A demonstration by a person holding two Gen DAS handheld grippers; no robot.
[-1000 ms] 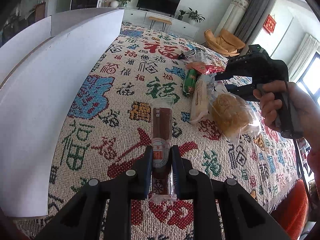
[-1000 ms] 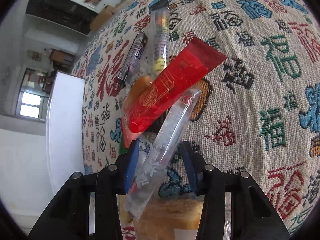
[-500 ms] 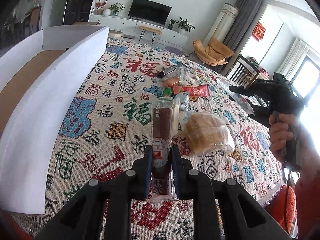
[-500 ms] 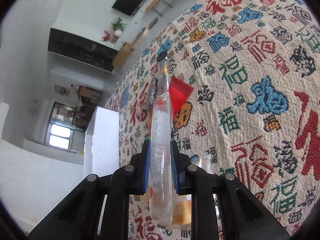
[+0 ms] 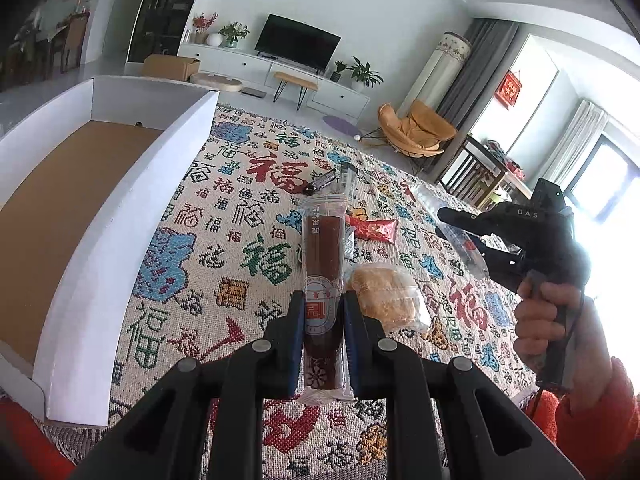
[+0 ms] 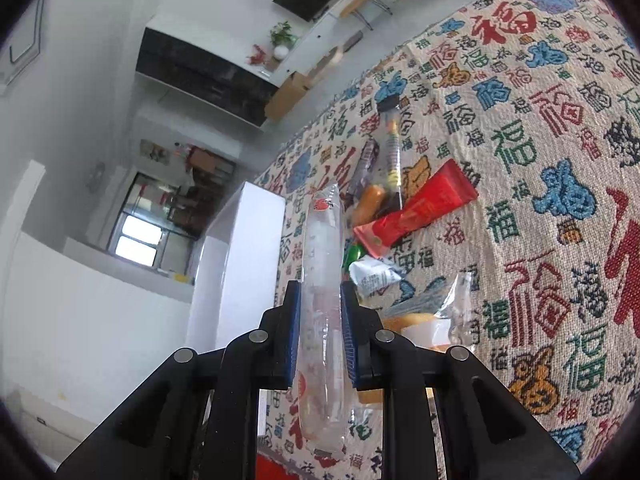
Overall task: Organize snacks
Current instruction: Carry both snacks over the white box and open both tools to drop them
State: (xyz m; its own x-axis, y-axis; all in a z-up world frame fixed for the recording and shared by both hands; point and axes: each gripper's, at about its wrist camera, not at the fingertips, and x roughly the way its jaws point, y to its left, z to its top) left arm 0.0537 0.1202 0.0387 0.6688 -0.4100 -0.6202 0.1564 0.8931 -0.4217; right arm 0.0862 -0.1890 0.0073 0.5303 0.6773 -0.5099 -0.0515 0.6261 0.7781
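My left gripper (image 5: 320, 300) is shut on a long dark-brown snack pack (image 5: 323, 248) and holds it above the patterned cloth. My right gripper (image 6: 320, 292) is shut on a long clear snack pack (image 6: 323, 264), lifted off the table; it also shows in the left wrist view (image 5: 450, 222). A white cardboard box (image 5: 132, 216) with a brown floor lies open at the left; in the right wrist view (image 6: 236, 264) it is behind the clear pack. A bagged bread (image 5: 386, 296), a red pack (image 6: 420, 210), a green-white pack (image 6: 370, 276) and several more snacks lie on the cloth.
The table is covered by a cloth (image 5: 224, 224) with coloured Chinese characters. A dark bar (image 6: 364, 164) and a clear tube pack (image 6: 392, 144) lie farther back. The table's front edge (image 5: 520, 396) is near the right hand.
Both grippers have risen with their packs. The right gripper closed on the clear pack and lifted it off the snack pile, moving right, away from the pile. The box's inside has come into view.
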